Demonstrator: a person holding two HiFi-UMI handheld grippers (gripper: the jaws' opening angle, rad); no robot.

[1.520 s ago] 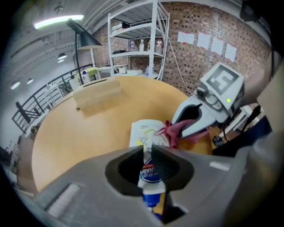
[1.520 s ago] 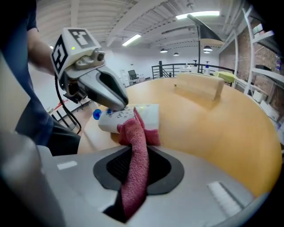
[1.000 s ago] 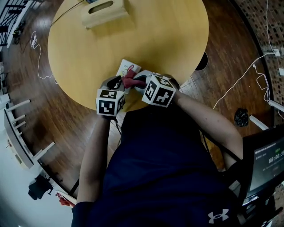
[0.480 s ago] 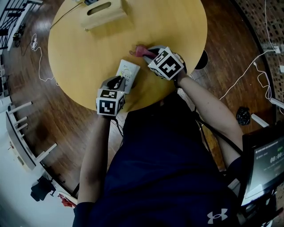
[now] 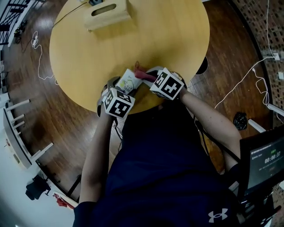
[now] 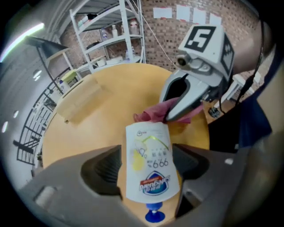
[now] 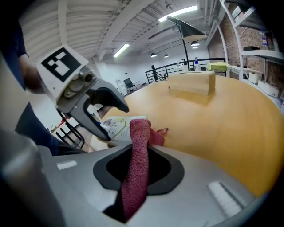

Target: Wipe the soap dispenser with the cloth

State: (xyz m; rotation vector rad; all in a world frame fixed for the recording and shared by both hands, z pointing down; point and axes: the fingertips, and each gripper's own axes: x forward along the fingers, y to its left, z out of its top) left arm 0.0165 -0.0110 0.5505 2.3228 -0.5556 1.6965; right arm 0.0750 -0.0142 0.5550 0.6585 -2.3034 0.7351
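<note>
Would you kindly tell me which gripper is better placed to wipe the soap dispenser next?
Right. The right gripper is shut on the red cloth, just beside the soap dispenser. The left gripper has no cloth; its jaws are opening round the dispenser.

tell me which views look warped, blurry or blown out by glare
head view: sharp and evenly lit, fisheye bows the round yellow wooden table. left gripper view: heavy barrel warp bends the white metal shelving; the white soap dispenser with blue cap is slightly soft. right gripper view: ceiling strip lights blow out, the dark red terry cloth is crisp.
</note>
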